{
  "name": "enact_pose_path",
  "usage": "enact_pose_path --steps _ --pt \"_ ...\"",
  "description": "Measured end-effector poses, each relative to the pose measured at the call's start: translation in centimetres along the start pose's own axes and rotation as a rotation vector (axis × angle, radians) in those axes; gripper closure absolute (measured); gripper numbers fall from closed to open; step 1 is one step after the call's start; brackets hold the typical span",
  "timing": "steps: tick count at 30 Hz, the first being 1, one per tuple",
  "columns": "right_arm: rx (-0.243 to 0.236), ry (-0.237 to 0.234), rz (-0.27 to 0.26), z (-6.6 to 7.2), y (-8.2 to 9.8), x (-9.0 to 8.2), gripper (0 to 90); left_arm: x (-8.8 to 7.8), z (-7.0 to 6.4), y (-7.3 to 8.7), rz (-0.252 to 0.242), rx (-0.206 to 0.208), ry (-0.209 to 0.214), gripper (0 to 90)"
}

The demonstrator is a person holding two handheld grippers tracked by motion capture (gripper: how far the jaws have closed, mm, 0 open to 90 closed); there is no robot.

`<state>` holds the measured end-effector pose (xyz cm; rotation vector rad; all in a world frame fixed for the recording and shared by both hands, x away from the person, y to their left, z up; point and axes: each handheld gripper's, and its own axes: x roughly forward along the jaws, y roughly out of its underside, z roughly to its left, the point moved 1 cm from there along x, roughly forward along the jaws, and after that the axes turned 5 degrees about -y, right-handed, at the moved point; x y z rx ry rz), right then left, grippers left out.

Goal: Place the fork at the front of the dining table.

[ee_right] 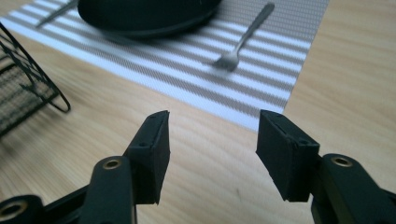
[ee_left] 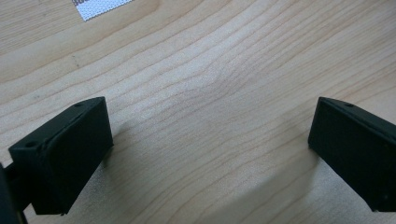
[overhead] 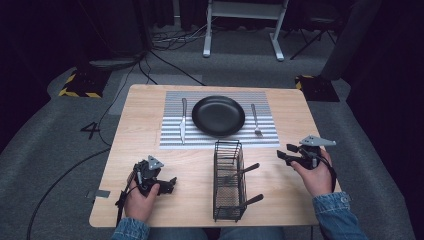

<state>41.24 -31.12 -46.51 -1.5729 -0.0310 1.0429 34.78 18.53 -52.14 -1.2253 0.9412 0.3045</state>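
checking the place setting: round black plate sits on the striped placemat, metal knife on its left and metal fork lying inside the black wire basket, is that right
Not quite. The metal fork lies on the striped placemat to the right of the round black plate, not in the black wire basket, as the high view shows. The metal knife is on the plate's left.

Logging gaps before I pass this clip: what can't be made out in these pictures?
- Utensils in the wire basket, high view: their working ends sit behind the mesh, so their type is unclear.
- Plate, right gripper view: cut off by the top edge and blurred.
- Knife, right gripper view: a blurred sliver at the top edge.
- Placemat, left gripper view: one corner, the rest cut off by the top edge.
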Motion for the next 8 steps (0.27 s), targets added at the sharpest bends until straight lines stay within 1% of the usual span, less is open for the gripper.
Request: enact_pose_path --steps 1,2,5,6,7,8 --pt "-0.002 0.007 0.006 0.0 0.5 0.1 45.3 0.0 0.0 0.0 -0.001 0.000 0.001 0.0" --pt "-0.002 0.007 0.006 0.0 0.5 0.1 45.3 0.0 0.0 0.0 -0.001 0.000 0.001 0.0" --pt "0.003 0.026 0.024 -0.1 2.3 0.4 45.2 0.0 0.0 0.0 0.000 0.000 0.001 0.0" --pt "0.015 0.027 0.037 -0.2 3.4 0.8 45.2 0.0 0.0 0.0 -0.001 0.000 0.001 0.0" --pt "0.015 0.027 0.037 -0.2 3.4 0.8 45.2 0.0 0.0 0.0 -0.001 0.000 0.001 0.0" --pt "0.017 0.034 0.047 -0.2 4.2 1.0 44.8 0.0 0.0 0.0 -0.001 0.000 0.001 0.0"
